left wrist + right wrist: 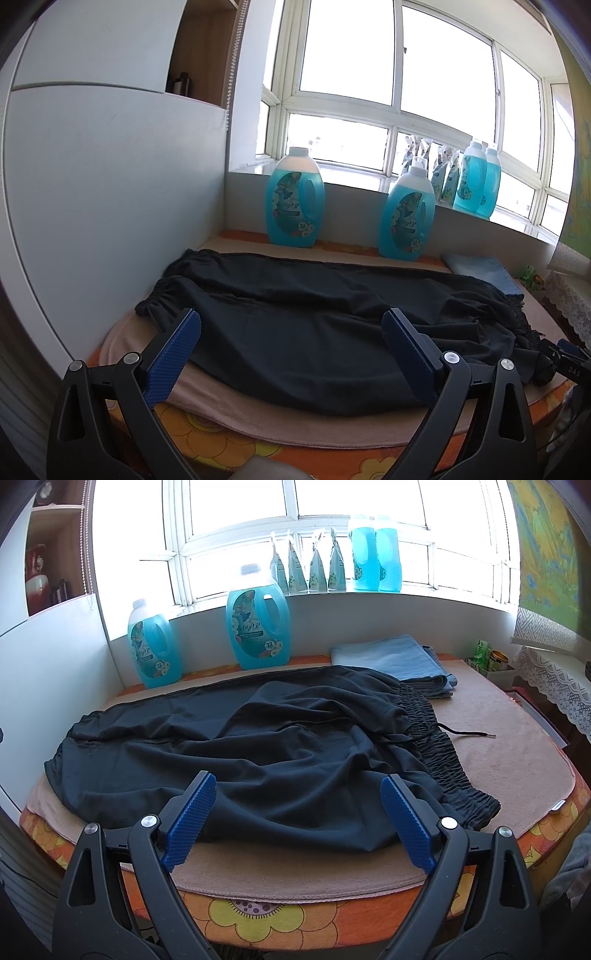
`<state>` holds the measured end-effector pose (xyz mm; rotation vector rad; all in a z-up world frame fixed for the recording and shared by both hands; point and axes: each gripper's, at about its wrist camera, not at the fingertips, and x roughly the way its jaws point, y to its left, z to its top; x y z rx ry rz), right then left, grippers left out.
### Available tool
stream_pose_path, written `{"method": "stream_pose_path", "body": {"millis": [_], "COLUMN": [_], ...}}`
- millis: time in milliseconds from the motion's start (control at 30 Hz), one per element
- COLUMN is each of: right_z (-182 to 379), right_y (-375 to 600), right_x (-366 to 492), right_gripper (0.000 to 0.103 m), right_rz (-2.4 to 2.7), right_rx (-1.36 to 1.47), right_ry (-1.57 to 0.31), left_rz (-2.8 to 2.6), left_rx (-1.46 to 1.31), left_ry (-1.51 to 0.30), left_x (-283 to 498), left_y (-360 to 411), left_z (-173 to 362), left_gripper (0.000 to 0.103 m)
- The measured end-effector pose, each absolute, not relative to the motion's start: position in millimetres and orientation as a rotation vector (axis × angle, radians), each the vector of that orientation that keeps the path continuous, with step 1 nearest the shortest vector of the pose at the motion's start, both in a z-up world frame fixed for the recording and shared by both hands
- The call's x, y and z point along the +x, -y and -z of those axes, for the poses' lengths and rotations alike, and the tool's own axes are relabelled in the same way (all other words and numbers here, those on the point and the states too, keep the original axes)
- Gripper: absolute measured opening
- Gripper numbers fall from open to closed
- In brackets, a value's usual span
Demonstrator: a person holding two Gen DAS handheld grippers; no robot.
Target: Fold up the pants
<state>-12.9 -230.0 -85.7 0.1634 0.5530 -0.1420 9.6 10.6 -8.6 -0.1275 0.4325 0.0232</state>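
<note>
Black pants (303, 325) (258, 746) lie rumpled across a beige towel (509, 738) on the table, legs pointing left, the elastic waistband (439, 749) and its drawstring (469, 734) at the right. My left gripper (291, 325) is open, hovering over the near edge of the legs with nothing between its blue pads (173, 358). My right gripper (297, 790) is open too, above the near edge close to the waistband, holding nothing. In the left wrist view the right gripper (557, 360) shows at the far right edge.
Two blue detergent bottles (258, 627) (153, 650) stand at the table's back edge, with more bottles (375, 554) and pouches on the windowsill. Folded blue jeans (395, 661) lie at the back right. A white cabinet (110, 184) bounds the left side. An orange flowered cloth (258, 915) covers the table.
</note>
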Motion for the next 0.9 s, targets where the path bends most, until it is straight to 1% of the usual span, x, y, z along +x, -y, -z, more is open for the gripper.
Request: {"method": "stream_pose_path", "body": {"millis": [267, 333, 367, 500, 667, 733, 800, 900], "right_z": [89, 91, 92, 95, 98, 101, 105, 111], "right_y": [222, 218, 215, 206, 195, 186, 176, 159], "right_x": [-5, -2, -1, 7, 17, 22, 25, 27], "right_gripper": [0.092, 0.090, 0.087, 0.083, 0.083, 0.080, 0.076, 0.072], "right_rz": [0.081, 0.065, 0.055, 0.009, -0.064, -0.098, -0.141, -0.214], "right_rx": [0.113, 0.084, 0.066, 0.006, -0.022, -0.051, -0.090, -0.141], "right_ry": [-0.574, -0.576, -0.577, -0.583, -0.605, -0.620, -0.639, -0.667], "left_rz": [-0.067, -0.075, -0.080, -0.110, -0.143, -0.150, -0.157, -0.184], "left_rx": [-0.152, -0.159, -0.163, -0.165, -0.186, -0.191, -0.212, -0.233], "left_ry": [-0.477, -0.496, -0.504, -0.541, -0.576, -0.593, -0.617, -0.639], "left_x": [16, 19, 20, 28, 33, 36, 41, 49], "left_y": [-38, -46, -50, -68, -91, -100, -111, -127], "left_z": [22, 27, 29, 39, 50, 55, 60, 70], "left_gripper": [0.098, 0.098, 0.097, 0.088, 0.084, 0.082, 0.072, 0.069]}}
